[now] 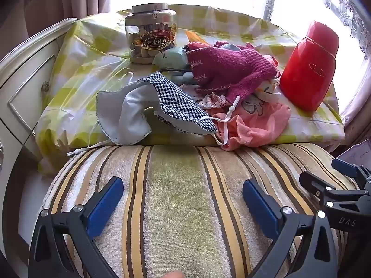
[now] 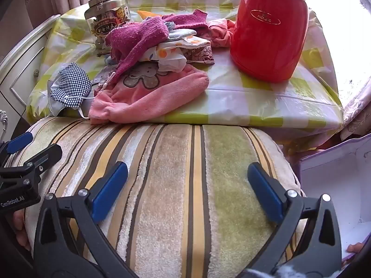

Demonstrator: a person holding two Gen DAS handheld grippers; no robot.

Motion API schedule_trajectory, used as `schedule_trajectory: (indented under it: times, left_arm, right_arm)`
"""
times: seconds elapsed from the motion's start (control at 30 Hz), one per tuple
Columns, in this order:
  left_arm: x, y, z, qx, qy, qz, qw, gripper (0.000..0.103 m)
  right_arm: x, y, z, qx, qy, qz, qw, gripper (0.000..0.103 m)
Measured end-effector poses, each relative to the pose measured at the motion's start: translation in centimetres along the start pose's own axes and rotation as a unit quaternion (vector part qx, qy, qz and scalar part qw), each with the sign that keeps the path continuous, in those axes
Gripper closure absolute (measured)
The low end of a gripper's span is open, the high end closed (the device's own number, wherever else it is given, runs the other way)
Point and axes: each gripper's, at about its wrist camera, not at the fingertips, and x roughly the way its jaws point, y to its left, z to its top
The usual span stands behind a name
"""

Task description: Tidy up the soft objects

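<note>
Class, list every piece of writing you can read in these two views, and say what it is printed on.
"DAS": right gripper body, cut off by the frame.
"GenRobot.AI": left gripper body.
"FUGUANG", roughly: red flask; unsure.
Chinese label: clear jar; not reliably readable.

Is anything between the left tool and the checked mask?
Nothing visible. The left tool hangs open over the striped cushion, and the checked mask lies exposed at the table's near edge.

Striped towel, checked mask, magenta knit, pink cloth, red flask, seemingly yellow-checked tablecloth.
</note>
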Motion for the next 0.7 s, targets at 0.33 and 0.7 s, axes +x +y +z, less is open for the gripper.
schedule_trajectory:
  times: [0.33,0.7]
  left_arm:
    - [0.22,0.42,0.05,0.001,0.000,0.001,1.0000,0.000]
    - [0.11,0.05,0.05,0.000,-0.001,0.005,1.0000,0.000]
  right_arm:
    - [0.02,-0.56,-0.13,0.002,0.001,0.000,1.000,0.000]
    - [0.16,0.10,0.04,0.001,0.004,-0.003,1.000,0.000]
